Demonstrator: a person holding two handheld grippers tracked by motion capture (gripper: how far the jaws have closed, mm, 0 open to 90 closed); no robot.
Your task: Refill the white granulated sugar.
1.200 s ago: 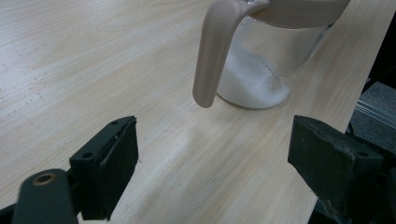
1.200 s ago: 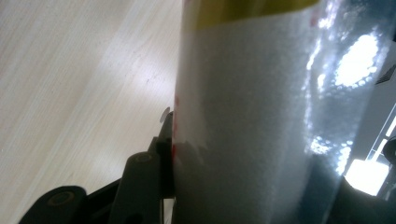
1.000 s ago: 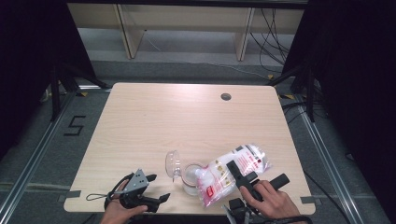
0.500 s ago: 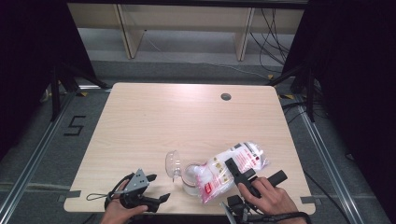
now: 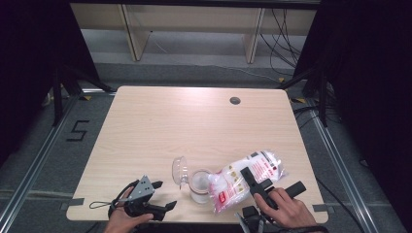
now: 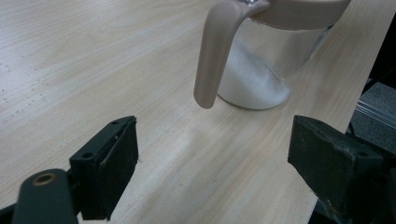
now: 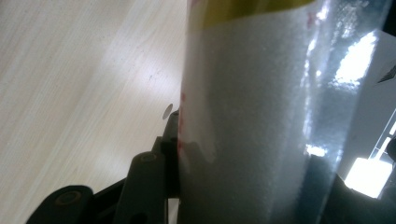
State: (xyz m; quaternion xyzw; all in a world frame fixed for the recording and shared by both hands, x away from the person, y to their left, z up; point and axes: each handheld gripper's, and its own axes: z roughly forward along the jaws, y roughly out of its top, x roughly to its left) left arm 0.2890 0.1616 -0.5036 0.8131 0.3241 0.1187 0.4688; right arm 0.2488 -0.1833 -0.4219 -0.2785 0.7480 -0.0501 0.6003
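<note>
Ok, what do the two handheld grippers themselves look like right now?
Both are black, each with two blocky black jaws. The left gripper carries a grey three-cornered plate on top and trails a thin black cable. The right gripper has a black handle, and the person's wrist wears a dark band.

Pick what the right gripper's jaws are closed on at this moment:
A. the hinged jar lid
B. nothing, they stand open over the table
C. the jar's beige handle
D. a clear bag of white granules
D: the right gripper clamps the bag of white granules, tilted over the open jar; its own view shows the bag between the jaws.
</note>
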